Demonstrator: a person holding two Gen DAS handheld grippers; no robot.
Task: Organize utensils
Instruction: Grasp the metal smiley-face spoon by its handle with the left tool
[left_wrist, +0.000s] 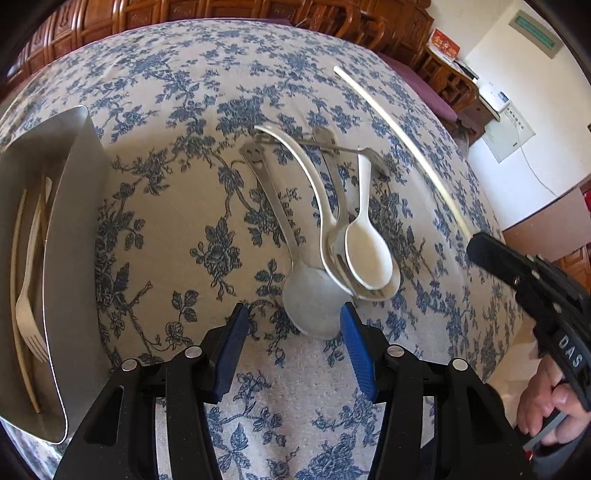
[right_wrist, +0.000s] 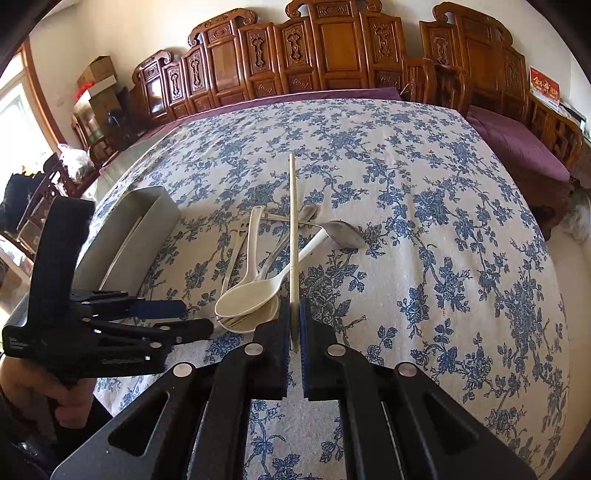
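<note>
**A:** So what's in the metal tray (left_wrist: 74, 229)? It's seen off to the left of the left tongs (left_wrist: 291, 321).

**B:** A pale fork (left_wrist: 27, 306) and what looks like two pale chopsticks (left_wrist: 18, 258) are lying in it lengthwise. The far end of the tray is hidden, so anything more can't be told.

**A:** And the pile?

**B:** Right ahead of the left tongs, on the floral cloth (left_wrist: 184, 110) over the surface. Two white spoons (left_wrist: 365, 254) are counted, a big metal spoon (left_wrist: 314, 306) with a smiley handle, another metal spoon (right_wrist: 345, 234) further back, and a metal fork is tucked under the white ones. They overlap, so the count is rough.

**A:** Tongs status?

**B:** The left tongs are parted about halfway, nothing gripped; the big spoon's bowl sits between the blue tips. The right tongs (right_wrist: 294, 328) are clamped on one chopstick (right_wrist: 293, 236), held pointing away above the pile.

**A:** Room to move?

**B:** Plenty of bare cloth is seen right of the right tongs and beyond the pile. The near edge is just below both tongs.
</note>
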